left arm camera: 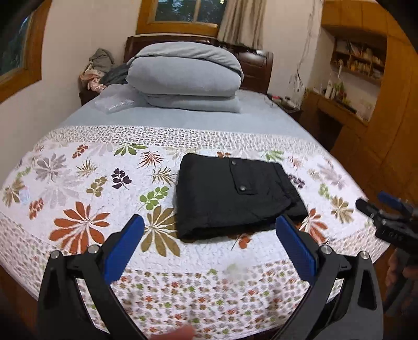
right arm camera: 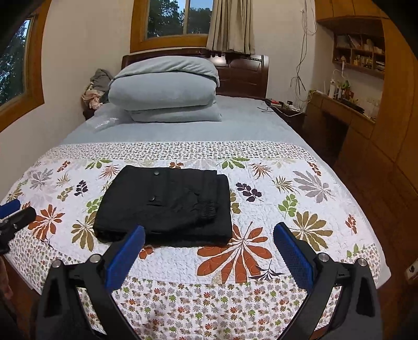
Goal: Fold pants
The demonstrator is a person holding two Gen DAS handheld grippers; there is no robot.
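Already the black fabric pants [right arm camera: 167,204] lie as a squared packet on the floral quilted bed cover [right arm camera: 274,235]. Left tool [left arm camera: 209,235] and right tool [right arm camera: 209,240] hover released, near edge. Only smoothing stray corners seems left.

Soft, even indoor light, daylight at the windows [right arm camera: 180,18], shadows weak. Heavy fisheye bending, dark vignette corners. Left wrist view motion-blurred, worst at the quilt [left arm camera: 183,300] foreground.
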